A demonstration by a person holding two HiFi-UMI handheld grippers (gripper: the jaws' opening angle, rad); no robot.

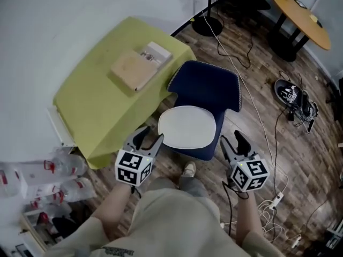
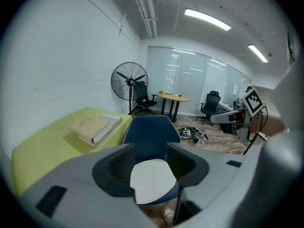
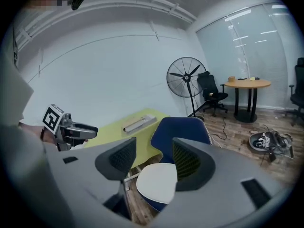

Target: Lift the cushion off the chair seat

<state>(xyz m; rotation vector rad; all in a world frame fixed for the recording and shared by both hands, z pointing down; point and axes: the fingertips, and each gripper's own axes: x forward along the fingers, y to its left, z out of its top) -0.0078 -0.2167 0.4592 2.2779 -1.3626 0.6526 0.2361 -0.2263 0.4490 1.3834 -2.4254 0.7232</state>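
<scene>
Step in hand: Approach. You hold the left gripper point(image 1: 149, 138) and the right gripper point(image 1: 231, 141) near the front of the chair point(image 1: 206, 87), one off each front corner of the seat. Neither touches anything yet.
Cushion location: The cushion point(image 1: 187, 126) lies flat on the chair seat, in front of the backrest and between your two grippers.
Left gripper state: Jaws spread, nothing between the pads. The cushion shows beyond the gap, clear of them.
Right gripper state: Jaws spread, likewise empty and aimed at the cushion.
Next move: Judged from this position, bring each gripper to its own side edge of the cushion. Slide one jaw under the rim and one over it, pinch, then raise both sides together so the pad stays level.
Cushion form: Pale, off-white, a rounded square, thin and even, with a smooth matte face. It will probably flex or sag if gripped on one side only.
Chair form: Dark blue upholstered shell with a curved backrest and light stitching along its edge.
Surroundings: A table point(image 1: 102, 95) under a yellow-green cloth stands just beside the chair on your left, with a tan book point(image 1: 140, 66) on it. The floor is wood plank with loose cables.
</scene>
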